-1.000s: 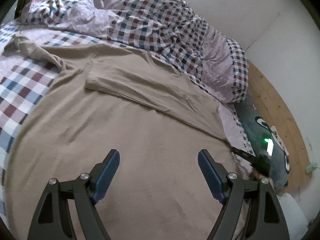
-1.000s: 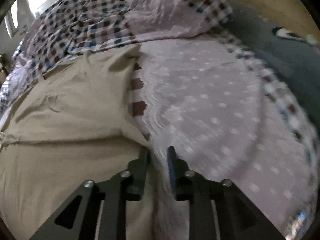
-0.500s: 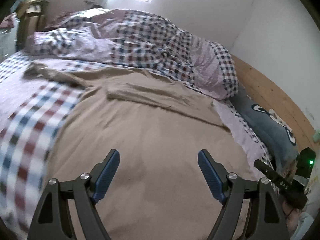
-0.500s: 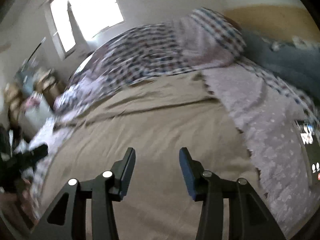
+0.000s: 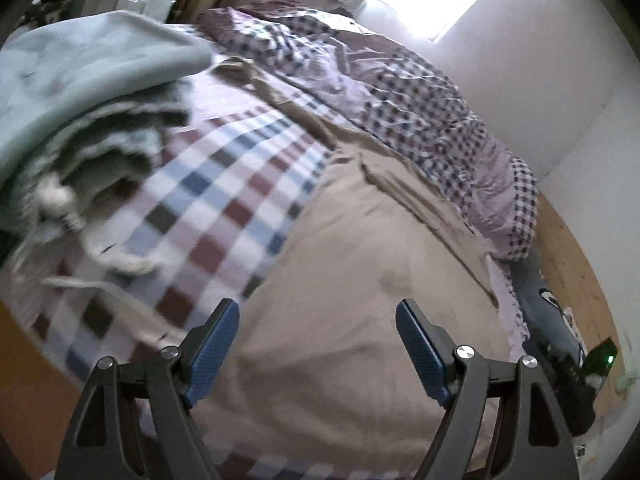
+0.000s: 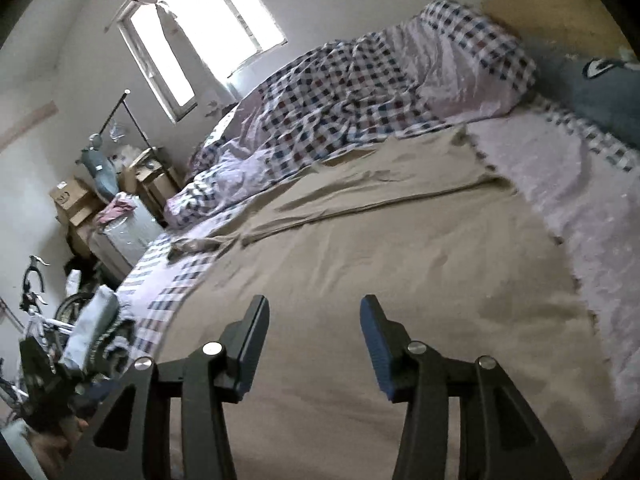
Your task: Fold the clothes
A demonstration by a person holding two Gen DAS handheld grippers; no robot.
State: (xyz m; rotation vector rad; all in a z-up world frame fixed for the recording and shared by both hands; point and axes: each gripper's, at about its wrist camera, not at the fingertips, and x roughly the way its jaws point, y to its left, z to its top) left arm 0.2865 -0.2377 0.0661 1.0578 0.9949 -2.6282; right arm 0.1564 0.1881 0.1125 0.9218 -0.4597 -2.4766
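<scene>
Large tan fabric garment lies spread flat over the middle of the bed, one long fold of it running across toward 1 o'clock in the right wrist view. Same garment fills the lower centre of the left wrist view.

Left tool: released, jaws standing wide, blue pads bare, nothing between them; tan cloth lies beneath, contact not discernible.

Right tool: jaws partly apart, empty, above the near part of the garment, pads not pressing on cloth.

Checked bedsheet, blue, maroon and white squares, shows at 9 o'clock of the garment in the left wrist view. Crumpled checked duvet with pale lilac panels heaped along the far side of the bed, at 12 o'clock. Pile of pale grey-green folded cloth sits at 10 o'clock in the left wrist view, blurred. Grey-blue pillow at 2 o'clock by the wooden headboard. Bright window at 11 o'clock.
</scene>
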